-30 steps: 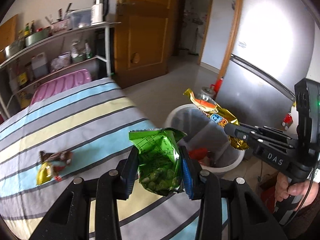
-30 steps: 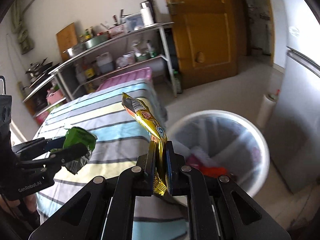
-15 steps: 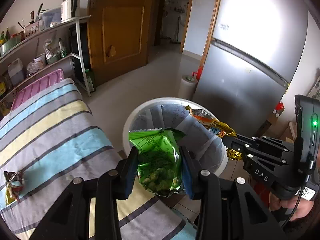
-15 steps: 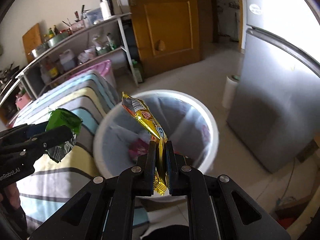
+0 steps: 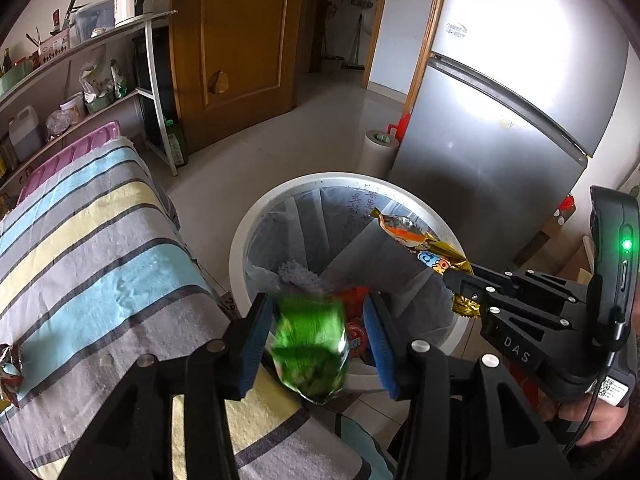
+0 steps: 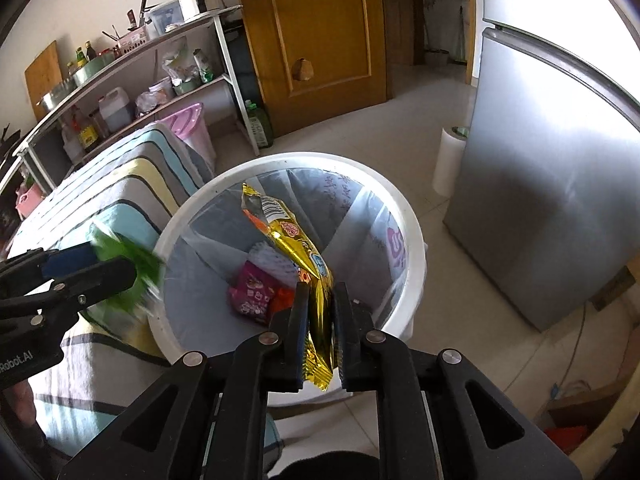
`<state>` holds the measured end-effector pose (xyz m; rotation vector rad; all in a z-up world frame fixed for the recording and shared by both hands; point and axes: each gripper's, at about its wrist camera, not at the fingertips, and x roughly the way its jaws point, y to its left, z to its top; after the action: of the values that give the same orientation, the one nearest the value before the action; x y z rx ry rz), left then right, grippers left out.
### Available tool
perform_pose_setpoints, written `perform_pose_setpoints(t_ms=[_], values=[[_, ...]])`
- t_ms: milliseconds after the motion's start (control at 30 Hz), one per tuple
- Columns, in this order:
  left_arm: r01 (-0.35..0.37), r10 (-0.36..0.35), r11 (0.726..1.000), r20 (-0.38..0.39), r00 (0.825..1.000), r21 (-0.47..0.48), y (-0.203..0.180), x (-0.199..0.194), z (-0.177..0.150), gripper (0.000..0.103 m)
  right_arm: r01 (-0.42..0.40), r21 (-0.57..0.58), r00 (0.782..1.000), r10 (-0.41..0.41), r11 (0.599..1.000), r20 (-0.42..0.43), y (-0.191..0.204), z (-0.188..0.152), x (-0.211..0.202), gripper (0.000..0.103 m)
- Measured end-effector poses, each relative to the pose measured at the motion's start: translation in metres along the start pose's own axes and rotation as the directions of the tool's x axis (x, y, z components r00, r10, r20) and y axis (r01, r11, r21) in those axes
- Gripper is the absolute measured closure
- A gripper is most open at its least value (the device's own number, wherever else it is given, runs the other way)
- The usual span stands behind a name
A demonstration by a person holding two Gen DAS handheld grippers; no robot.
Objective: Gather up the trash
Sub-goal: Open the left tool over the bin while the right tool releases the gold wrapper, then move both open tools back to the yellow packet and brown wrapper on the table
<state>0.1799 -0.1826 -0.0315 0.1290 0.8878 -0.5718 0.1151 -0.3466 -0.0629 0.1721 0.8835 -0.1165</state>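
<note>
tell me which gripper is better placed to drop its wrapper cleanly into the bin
Right. Its gold wrapper hangs over the bin's opening. The left gripper is opening, but its green packet sits near the rim by the bed and may miss.

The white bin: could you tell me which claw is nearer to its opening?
Right. The right claw is above the white bin opening; the left claw hangs near its rim, beside the bed.

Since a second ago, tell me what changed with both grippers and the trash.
Both grippers swung from over the striped bed to the white bin. The left gripper jaws are opening, and the green bag, now blurred, is slipping free. The right gripper jaws are opening around the gold wrapper. The bin stayed put.
</note>
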Motion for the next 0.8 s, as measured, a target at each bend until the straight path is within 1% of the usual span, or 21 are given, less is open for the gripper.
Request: perform_pose_setpoints(t_ms=[33,67,133,200,267,567,700,800], values=[[-0.002,0.002,1.000,-0.001,1.000,0.000,0.000,0.000,0.000,0.043,0.000,0.002,1.000,0.000,1.000,-0.002,0.000,0.000,0.000,0.090],[-0.004,0.004,1.000,0.001,1.000,-0.001,0.001,0.000,-0.001,0.040,-0.001,0.003,1.000,0.001,1.000,-0.003,0.000,-0.001,0.000,0.089],[0.006,-0.006,1.000,0.002,1.000,-0.008,0.001,-0.001,-0.001,0.040,0.004,0.002,1.000,-0.004,1.000,-0.003,0.001,-0.001,0.000,0.082],[0.006,-0.006,1.000,0.007,1.000,-0.008,0.001,-0.004,-0.001,0.040,-0.002,0.003,1.000,0.002,1.000,-0.001,0.001,-0.001,0.001,0.065],[0.003,-0.003,1.000,0.012,1.000,-0.008,0.002,-0.006,-0.001,0.039,-0.006,0.008,1.000,0.006,1.000,0.002,0.001,-0.001,0.000,0.060],[-0.004,0.005,0.999,0.046,0.999,-0.032,0.013,-0.026,-0.005,0.038,-0.026,0.006,0.999,0.026,1.000,0.031,0.010,-0.002,-0.013,0.060],[-0.030,0.033,0.998,0.068,0.997,-0.054,0.025,-0.039,-0.009,0.038,-0.040,0.003,0.998,0.040,0.999,0.051,0.017,-0.001,-0.021,0.059],[-0.035,0.041,0.997,0.085,0.996,-0.068,0.034,-0.050,-0.012,0.037,-0.055,-0.004,0.996,0.055,0.998,0.071,0.025,0.001,-0.029,0.059]])
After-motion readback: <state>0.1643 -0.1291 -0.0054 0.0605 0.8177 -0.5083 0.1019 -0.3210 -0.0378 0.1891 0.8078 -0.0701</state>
